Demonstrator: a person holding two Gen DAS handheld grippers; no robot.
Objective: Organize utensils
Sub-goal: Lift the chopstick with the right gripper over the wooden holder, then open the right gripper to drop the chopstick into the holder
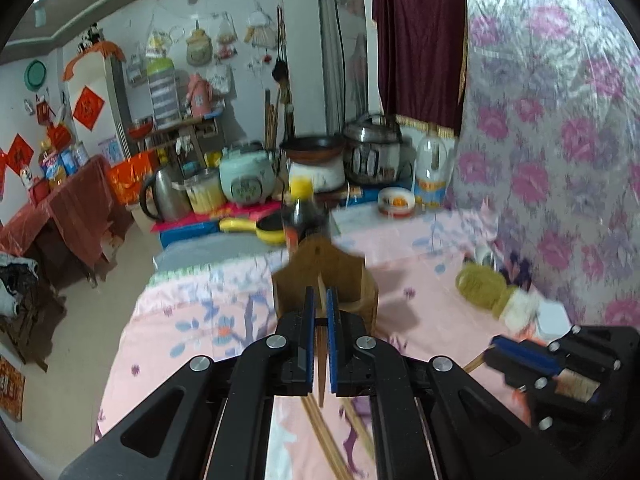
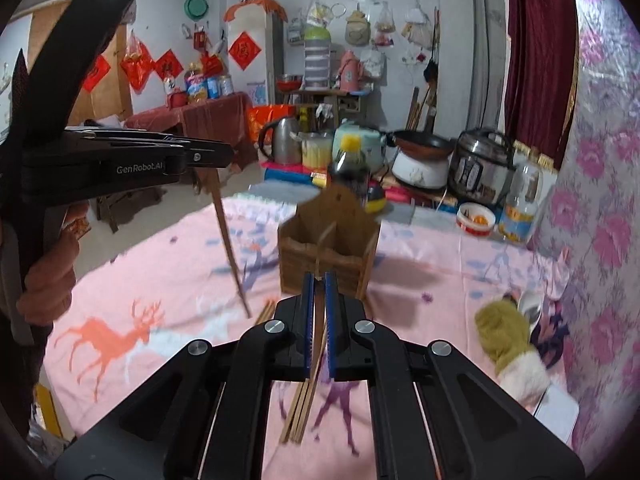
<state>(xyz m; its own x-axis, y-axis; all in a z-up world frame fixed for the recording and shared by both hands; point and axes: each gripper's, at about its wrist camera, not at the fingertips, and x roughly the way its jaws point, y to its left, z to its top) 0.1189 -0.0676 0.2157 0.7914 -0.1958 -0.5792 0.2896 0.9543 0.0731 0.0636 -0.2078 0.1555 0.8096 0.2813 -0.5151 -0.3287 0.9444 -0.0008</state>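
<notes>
A wooden utensil holder [image 1: 340, 284] [image 2: 320, 258] with a centre divider stands on the pink deer-print tablecloth [image 2: 160, 272], just beyond both grippers. My left gripper [image 1: 320, 294] is shut on a dark brown chopstick [image 1: 320, 360] that hangs down between its blue pads. The right wrist view shows the left gripper [image 2: 230, 154] at upper left, held high, its chopstick [image 2: 230, 248] pointing at the cloth. My right gripper [image 2: 319, 278] [image 1: 494, 346] is shut on a pale chopstick [image 2: 319, 344]. Several loose chopsticks [image 2: 300, 412] [image 1: 320, 436] lie on the cloth below the grippers.
A dark sauce bottle [image 2: 350, 164] with a yellow cap stands right behind the holder. A yellow-green glove [image 2: 504, 332] and a spoon [image 2: 528, 308] lie at the right by the floral wall. A small bowl [image 2: 476, 218], a clear bottle [image 2: 520, 204] and cookers stand behind. A person's hand [image 2: 52, 272] holds the left gripper.
</notes>
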